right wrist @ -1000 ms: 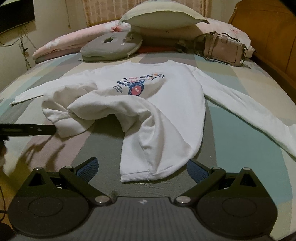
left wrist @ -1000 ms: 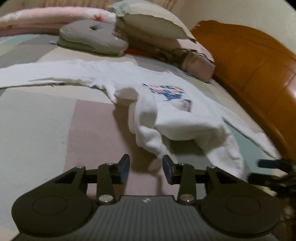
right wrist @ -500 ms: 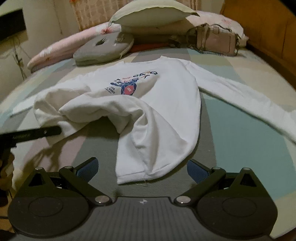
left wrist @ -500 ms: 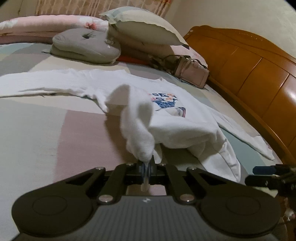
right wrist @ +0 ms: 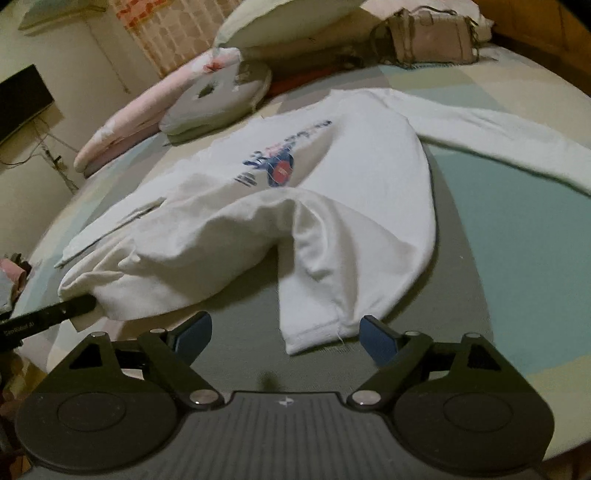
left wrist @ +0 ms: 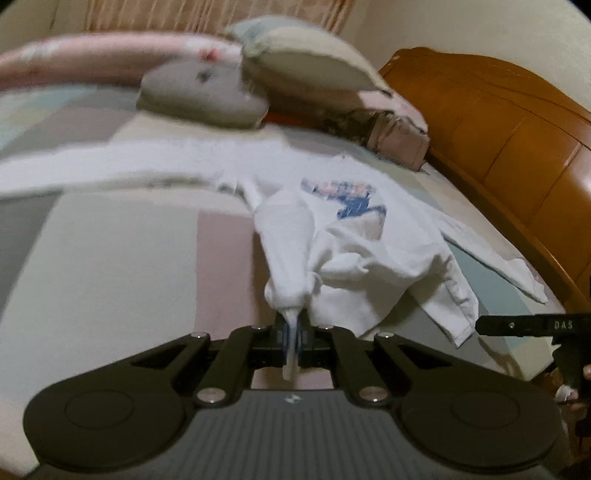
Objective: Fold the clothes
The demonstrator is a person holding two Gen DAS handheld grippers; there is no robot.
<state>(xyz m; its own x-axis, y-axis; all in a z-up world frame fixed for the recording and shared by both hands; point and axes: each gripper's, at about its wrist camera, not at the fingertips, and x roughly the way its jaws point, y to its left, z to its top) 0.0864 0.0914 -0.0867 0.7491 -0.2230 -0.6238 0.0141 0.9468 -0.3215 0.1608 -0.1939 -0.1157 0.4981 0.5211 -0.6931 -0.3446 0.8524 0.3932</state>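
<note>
A bed (right wrist: 517, 229) with a patchwork cover of pale green, grey, pink and cream fills the room's middle. At the far left a dark screen (right wrist: 22, 99) hangs on the cream wall, a latticed curtain (right wrist: 173, 33) beside it. Along the head lie a long pink pillow (right wrist: 122, 125), a round grey cushion (right wrist: 218, 103), a pale pillow (right wrist: 280, 22) propped above it and a pink handbag (right wrist: 428, 37). A wooden headboard (left wrist: 498, 140) closes the right side.

The cover is bare to the left of the garment and at the near edge; the teal patch on the right lies open too.

The white sweatshirt (right wrist: 351, 177) lies across the middle, printed front up, neck toward the pillows, hem toward the near edge, body running head to foot. One sleeve stretches far left, the other right. Its left hem corner is bunched and lifted off the bed.

The left gripper (left wrist: 291, 332) has its jaws pinched tight on that lifted corner. The right gripper (right wrist: 284, 332) hovers at the right hem corner, jaws wide and closing, the hem's edge between them but not yet pressed.
</note>
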